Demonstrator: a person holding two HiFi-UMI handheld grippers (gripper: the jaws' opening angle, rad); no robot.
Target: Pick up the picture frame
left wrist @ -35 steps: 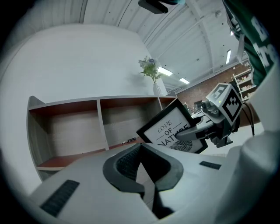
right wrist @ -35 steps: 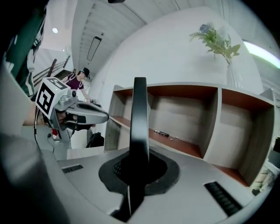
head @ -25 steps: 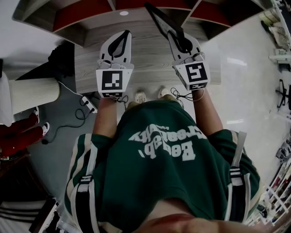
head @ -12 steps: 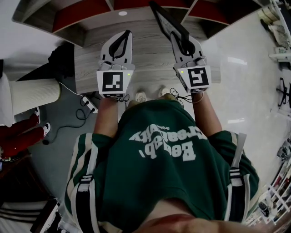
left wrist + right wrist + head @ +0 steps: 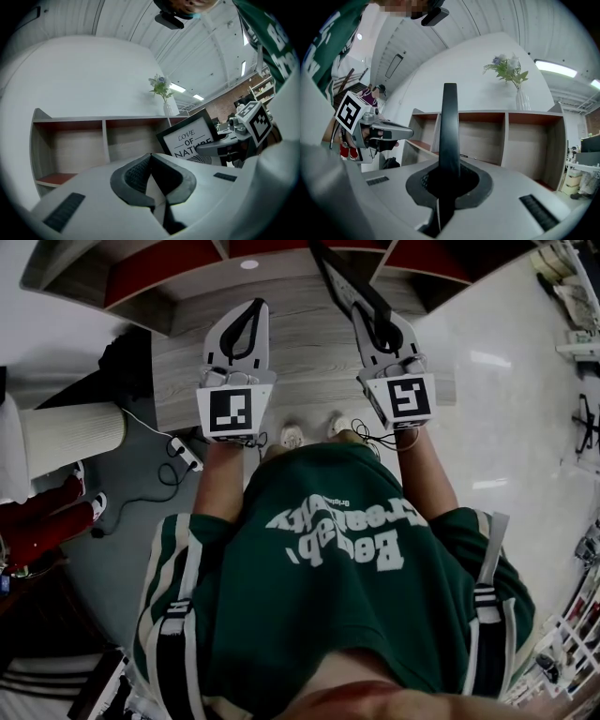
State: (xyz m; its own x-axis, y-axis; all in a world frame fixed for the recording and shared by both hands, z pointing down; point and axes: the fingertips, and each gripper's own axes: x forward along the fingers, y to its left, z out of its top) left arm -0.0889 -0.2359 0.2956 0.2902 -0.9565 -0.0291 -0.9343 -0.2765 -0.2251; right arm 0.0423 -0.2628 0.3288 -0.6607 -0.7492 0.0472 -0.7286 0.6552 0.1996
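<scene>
The picture frame (image 5: 343, 279) is black, with a white print that reads LOVE OF NATURE (image 5: 189, 139). My right gripper (image 5: 364, 313) is shut on its lower edge and holds it upright over the wooden tabletop (image 5: 309, 352). In the right gripper view the frame (image 5: 450, 123) shows edge-on, rising from between the pads of the right gripper (image 5: 448, 177). My left gripper (image 5: 253, 309) hovers to the left of it at about the same height. Its jaws meet at the tips with nothing between them (image 5: 150, 157).
A wooden shelf unit with red-floored compartments (image 5: 525, 140) stands at the back of the table. A vase of flowers (image 5: 520, 96) sits on top of it. On the floor at the left are a white ribbed cylinder (image 5: 70, 435) and a power strip with a cable (image 5: 185, 456).
The right gripper has turned slightly with the frame, whose top now sits a little further right in the head view. The left gripper has stayed put.
</scene>
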